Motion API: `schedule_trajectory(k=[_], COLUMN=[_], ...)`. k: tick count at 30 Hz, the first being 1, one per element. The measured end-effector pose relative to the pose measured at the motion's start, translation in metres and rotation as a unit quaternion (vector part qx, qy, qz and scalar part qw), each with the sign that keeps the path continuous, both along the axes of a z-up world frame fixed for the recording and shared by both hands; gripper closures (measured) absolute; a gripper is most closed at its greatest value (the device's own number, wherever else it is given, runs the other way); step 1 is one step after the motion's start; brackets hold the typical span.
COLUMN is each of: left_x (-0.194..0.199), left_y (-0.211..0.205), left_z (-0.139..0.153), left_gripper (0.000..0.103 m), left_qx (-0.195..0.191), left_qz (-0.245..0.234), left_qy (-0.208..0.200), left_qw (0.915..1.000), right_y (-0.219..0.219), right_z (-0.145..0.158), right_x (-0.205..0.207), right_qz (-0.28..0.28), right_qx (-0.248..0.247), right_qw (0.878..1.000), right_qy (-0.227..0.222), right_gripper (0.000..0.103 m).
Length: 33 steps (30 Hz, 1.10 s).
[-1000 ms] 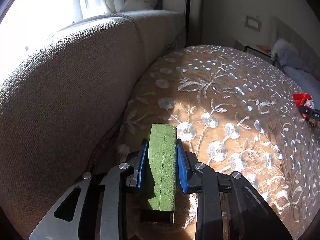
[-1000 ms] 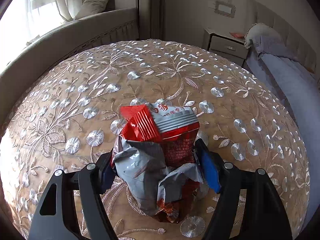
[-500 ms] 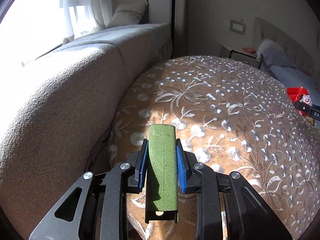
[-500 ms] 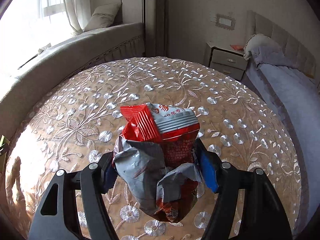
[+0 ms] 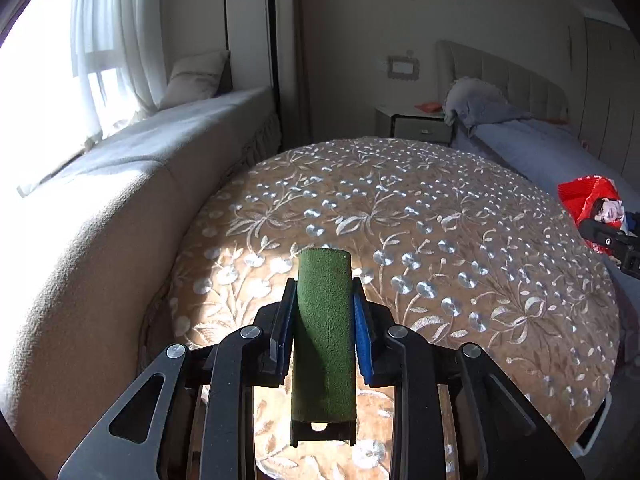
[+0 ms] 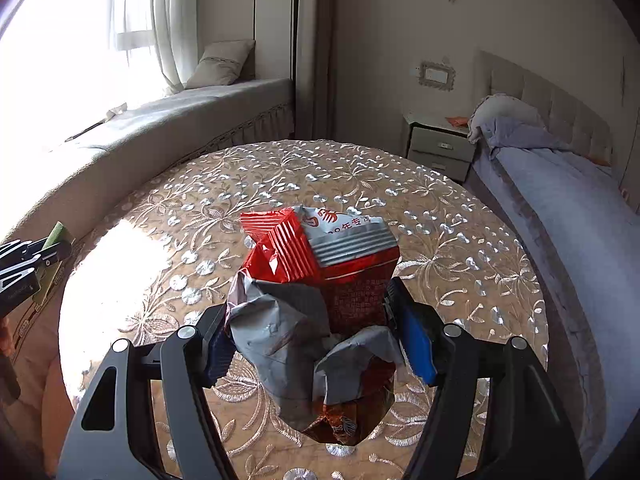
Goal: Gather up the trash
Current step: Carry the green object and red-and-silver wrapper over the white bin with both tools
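Both tools have risen well above the embroidered table [image 6: 460,216] within the last second; the left gripper [image 5: 324,320] stays clenched on the green box [image 5: 325,332], the right gripper [image 6: 310,324] on the crumpled snack bag [image 6: 320,280]; both pieces look collected, awaiting a bin, none in view

Left tongs [image 5: 324,312]: clamped on a green box [image 5: 325,332], blue pads pressed flat against its two long sides; box end poking out ahead of the tips.
Left tongs, pose: pointing forward and slightly down, raised above the tabletop; seen from the right wrist view as a dark frame at the far left edge [image 6: 24,268].
Right tongs [image 6: 312,320]: closed on a crumpled red-and-silver snack bag [image 6: 320,280], pads wide apart with the bag bunched between them.
Right tongs, pose: level, aimed forward, held clear above the tabletop; tip visible at the right edge of the left wrist view [image 5: 612,238].
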State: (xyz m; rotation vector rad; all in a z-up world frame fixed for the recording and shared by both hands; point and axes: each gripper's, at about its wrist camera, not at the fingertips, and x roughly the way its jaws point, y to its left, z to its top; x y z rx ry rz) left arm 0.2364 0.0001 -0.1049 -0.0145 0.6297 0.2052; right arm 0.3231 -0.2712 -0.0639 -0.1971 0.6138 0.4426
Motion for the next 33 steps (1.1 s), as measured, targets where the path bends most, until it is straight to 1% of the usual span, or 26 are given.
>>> schedule_trajectory(k=[4, 8, 13, 17, 20, 22, 25, 29, 33], left_x=[-0.015, -0.025, -0.032, -0.037, -0.042, -0.043, -0.045, -0.041, -0.041], left_y=[-0.033, -0.070, -0.119, -0.162, -0.199, -0.223, -0.257, -0.297, -0.337], left_z=[0.009, 0.016, 0.020, 0.022, 0.022, 0.019, 0.011, -0.005, -0.024], left_gripper=[0.078, 0.078, 0.078, 0.078, 0.078, 0.078, 0.078, 0.078, 0.078], left_qx=[0.014, 0.032, 0.053, 0.064, 0.076, 0.080, 0.087, 0.081, 0.100], left_qz=[-0.043, -0.094, -0.156, -0.205, -0.246, -0.276, -0.329, -0.387, -0.433], left_qy=[-0.015, -0.027, -0.040, -0.049, -0.053, -0.053, -0.051, -0.033, -0.018], left_qw=[0.9989, 0.9947, 0.9855, 0.9754, 0.9648, 0.9562, 0.9388, 0.9181, 0.8958], right_y=[-0.017, -0.036, -0.059, -0.082, -0.102, -0.115, -0.138, -0.168, -0.196], right_z=[0.009, 0.015, 0.019, 0.018, 0.016, 0.014, 0.008, -0.002, -0.017], right_x=[-0.038, -0.074, -0.115, -0.141, -0.156, -0.164, -0.172, -0.183, -0.189], right_qz=[-0.007, -0.019, -0.048, -0.082, -0.107, -0.124, -0.152, -0.188, -0.220], right_qx=[-0.005, -0.015, -0.029, -0.039, -0.044, -0.046, -0.048, -0.049, -0.054], right_qw=[1.000, 0.999, 0.997, 0.994, 0.991, 0.989, 0.986, 0.980, 0.974], right_qy=[-0.016, -0.036, -0.055, -0.062, -0.061, -0.058, -0.048, -0.034, -0.016], right_gripper=[0.033, 0.033, 0.033, 0.033, 0.033, 0.033, 0.033, 0.033, 0.033])
